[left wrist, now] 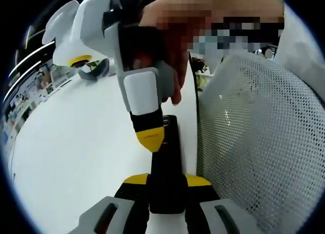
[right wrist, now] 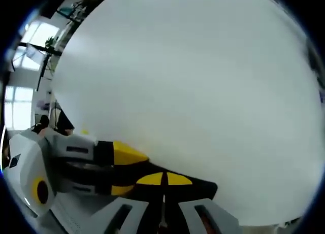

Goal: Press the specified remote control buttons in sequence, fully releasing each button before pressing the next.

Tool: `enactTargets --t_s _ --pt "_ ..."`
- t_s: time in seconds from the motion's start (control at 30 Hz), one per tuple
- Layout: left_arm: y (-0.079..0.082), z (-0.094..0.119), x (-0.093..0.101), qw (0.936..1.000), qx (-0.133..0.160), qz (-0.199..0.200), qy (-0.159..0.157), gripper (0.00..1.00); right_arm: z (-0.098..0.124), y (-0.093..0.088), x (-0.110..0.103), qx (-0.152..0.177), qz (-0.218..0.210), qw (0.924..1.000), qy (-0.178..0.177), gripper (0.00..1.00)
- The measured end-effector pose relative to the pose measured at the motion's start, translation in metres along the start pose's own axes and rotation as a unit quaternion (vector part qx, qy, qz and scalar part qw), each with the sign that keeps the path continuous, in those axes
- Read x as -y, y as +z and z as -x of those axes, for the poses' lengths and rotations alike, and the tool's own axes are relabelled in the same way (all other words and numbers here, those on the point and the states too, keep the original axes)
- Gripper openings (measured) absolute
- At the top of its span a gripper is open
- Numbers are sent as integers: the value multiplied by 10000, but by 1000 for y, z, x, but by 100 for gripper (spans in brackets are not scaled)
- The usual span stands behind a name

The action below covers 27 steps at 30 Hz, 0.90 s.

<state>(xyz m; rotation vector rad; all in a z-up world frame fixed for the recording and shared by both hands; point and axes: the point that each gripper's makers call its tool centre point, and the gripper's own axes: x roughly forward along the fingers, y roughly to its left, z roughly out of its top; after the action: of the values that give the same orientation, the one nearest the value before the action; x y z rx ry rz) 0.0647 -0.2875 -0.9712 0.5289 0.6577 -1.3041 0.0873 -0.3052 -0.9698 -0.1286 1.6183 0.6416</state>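
Gripping the black remote (left wrist: 166,168), left tongs (left wrist: 167,181); right tongs (right wrist: 163,179) closed, tips on it.

Left gripper (left wrist: 166,180) jaws clamped; right gripper (right wrist: 163,179) jaws closed

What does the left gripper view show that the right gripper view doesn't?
Left gripper view alone: a mesh chair back beside the table edge, a person's hand around the right hand-held gripper, whose yellow tip is down on the black remote, and that remote's length, clamped between the left hand-held gripper's jaws. Right gripper view alone: bright windows at the far side, and the left hand-held gripper seen side-on. Both share the white table, the remote and both grippers.
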Motion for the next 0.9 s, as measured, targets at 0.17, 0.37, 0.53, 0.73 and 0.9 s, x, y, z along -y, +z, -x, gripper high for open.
enactTargets --t_s 0.17,0.37,0.53,0.73,0.9 --pt "0 0 0 10000 -1 1 0 24 7 -3 -1 57 -92 9999 109 0" --pt "0 1 0 10000 -8 -1 4 24 10 -7 -5 92 -22 9999 95 0" --pt "0 1 1 10000 -7 4 5 24 8 -10 -3 28 134 9999 -28 0" --pt "0 1 0 10000 6 8 14 24 7 -15 -3 -31 191 9998 -47 0" --pt "1 1 -1 10000 18 11 5 23 5 -13 -2 103 218 9997 -37 0"
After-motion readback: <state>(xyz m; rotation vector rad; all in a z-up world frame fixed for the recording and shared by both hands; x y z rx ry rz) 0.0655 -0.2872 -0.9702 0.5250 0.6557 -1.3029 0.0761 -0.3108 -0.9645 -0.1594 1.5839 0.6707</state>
